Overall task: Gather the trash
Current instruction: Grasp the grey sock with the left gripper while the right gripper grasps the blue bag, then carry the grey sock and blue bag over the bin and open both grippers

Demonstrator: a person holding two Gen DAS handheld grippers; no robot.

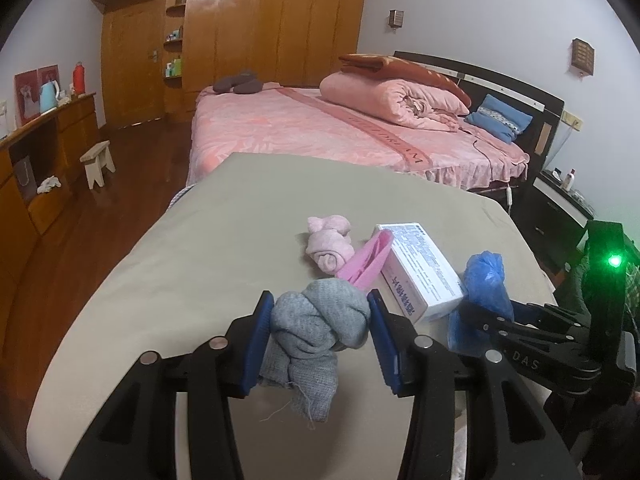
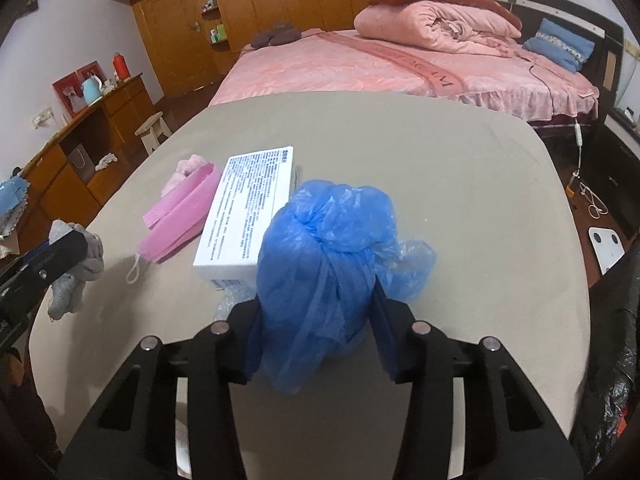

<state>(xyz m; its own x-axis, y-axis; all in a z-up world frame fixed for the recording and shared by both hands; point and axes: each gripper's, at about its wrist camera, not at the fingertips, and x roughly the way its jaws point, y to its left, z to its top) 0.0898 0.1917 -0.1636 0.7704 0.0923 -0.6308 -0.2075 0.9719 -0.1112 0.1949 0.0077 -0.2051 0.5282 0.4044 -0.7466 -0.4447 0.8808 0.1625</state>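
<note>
Altogether five items: left tool (image 1: 320, 312) pinches one grey sock (image 1: 316, 328), right tool (image 2: 316, 300) one blue bag (image 2: 320, 264).

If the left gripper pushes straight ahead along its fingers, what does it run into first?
The left gripper, shut on the knotted grey cloth, would probably meet the pink ribbed pouch first, just beyond the cloth, with the rolled pale pink cloth close behind. Depth is uncertain.

grey sock (image 1: 320, 324): knit cloth | blue bag (image 2: 324, 264): thin crinkled plastic | box (image 2: 248, 212): glossy card
</note>
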